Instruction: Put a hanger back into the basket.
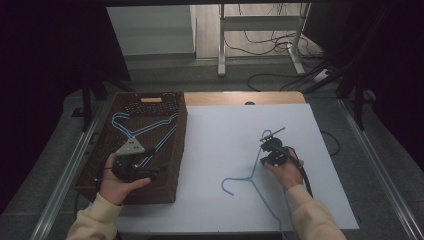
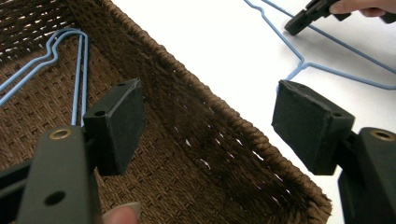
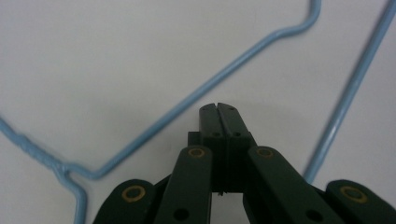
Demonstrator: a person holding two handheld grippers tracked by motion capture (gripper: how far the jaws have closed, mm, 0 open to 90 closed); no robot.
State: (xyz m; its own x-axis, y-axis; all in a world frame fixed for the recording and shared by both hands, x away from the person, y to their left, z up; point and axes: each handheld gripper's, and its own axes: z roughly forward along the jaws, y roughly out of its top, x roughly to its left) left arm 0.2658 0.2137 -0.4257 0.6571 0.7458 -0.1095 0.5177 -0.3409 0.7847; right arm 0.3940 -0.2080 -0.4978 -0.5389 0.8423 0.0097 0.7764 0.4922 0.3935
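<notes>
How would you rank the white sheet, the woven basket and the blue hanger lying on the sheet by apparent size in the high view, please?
1. White sheet, the largest.
2. Woven basket, clearly smaller.
3. Blue hanger on the sheet, smallest; its lower end passes under the person's sleeve, so its full extent is unsure.

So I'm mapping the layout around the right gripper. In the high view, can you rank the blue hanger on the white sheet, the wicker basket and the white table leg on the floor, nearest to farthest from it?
1. Blue hanger: lies on the white sheet right beside the right gripper, its wire under it.
2. Wicker basket: to the left, at the sheet's edge.
3. White table leg: on the floor beyond the table, top of the view.
</notes>
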